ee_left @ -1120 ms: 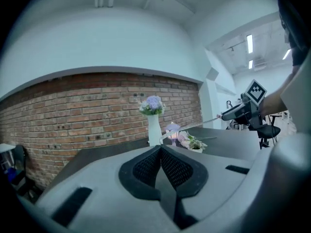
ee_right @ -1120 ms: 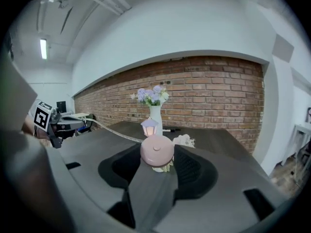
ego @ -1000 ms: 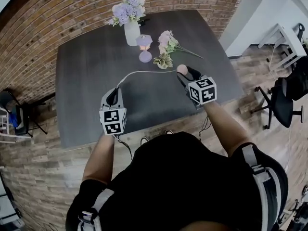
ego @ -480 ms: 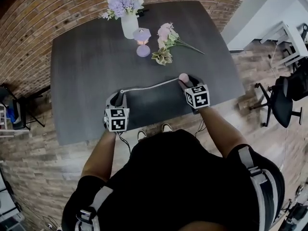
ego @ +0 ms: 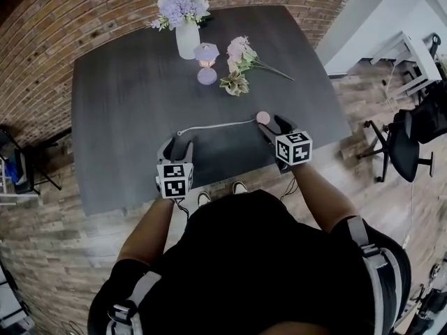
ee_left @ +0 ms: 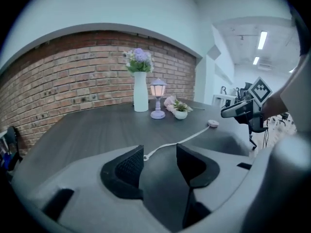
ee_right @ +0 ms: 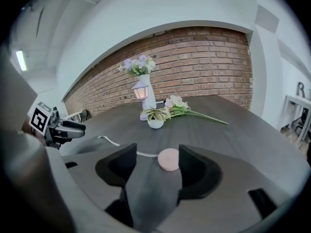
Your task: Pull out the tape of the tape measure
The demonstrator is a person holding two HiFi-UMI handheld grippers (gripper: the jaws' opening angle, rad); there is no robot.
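Since the earlier frame the white tape (ego: 216, 125) has left the left gripper (ego: 179, 142) and lies along the dark grey table (ego: 119, 117), near its front edge. This gripper's jaws are opening, wide apart and holding nothing; the tape's end lies just ahead of them. The right gripper (ego: 274, 125) is opening too, and the round pink tape measure case (ego: 263, 117) sits on the table between its jaws, close to the right one. Beyond is open tabletop, then a small potted plant (ego: 235, 84), lying pink flowers (ego: 241, 53), a lilac lantern lamp (ego: 207, 65) and a white vase (ego: 186, 42) near the far edge.

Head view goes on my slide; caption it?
Tape pulled out across table; jaws opening on both: right hand-held gripper around the pink case, left hand-held gripper behind the tape end.
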